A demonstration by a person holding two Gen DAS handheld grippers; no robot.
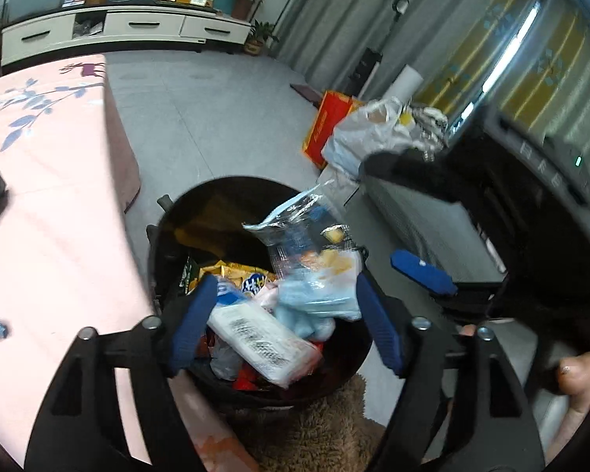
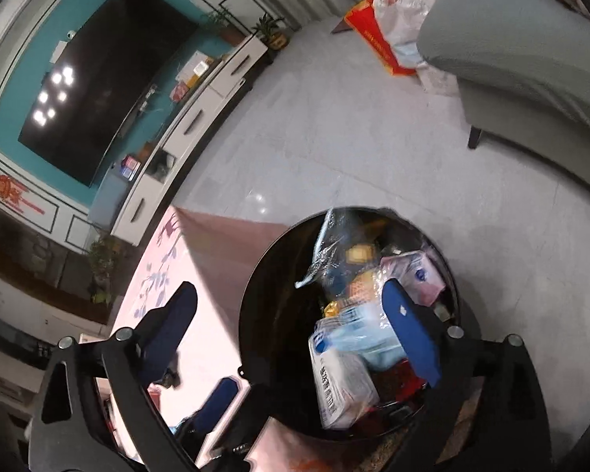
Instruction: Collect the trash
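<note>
A round black trash bin [image 1: 165, 232] stands on the floor beside the pink-clothed table [image 1: 51, 204]. It holds several wrappers: a clear plastic snack bag [image 1: 306, 228], a white packet with grey print [image 1: 263, 342], a light blue packet [image 1: 314, 299] and a yellow wrapper [image 1: 240, 271]. My left gripper [image 1: 283, 322] is open right above the bin, empty. My right gripper [image 2: 295, 330] is open and empty above the bin [image 2: 263, 314], with the white packet [image 2: 338, 385] and clear bag [image 2: 330, 247] below it. One blue right finger [image 1: 421, 271] shows in the left wrist view.
A grey sofa [image 2: 531, 59] stands right of the bin, with a white plastic bag [image 1: 369, 133] and a red box [image 1: 326, 126] by it. A white TV cabinet [image 1: 126, 31] lines the far wall. A brown fuzzy rug [image 1: 318, 432] lies under the bin.
</note>
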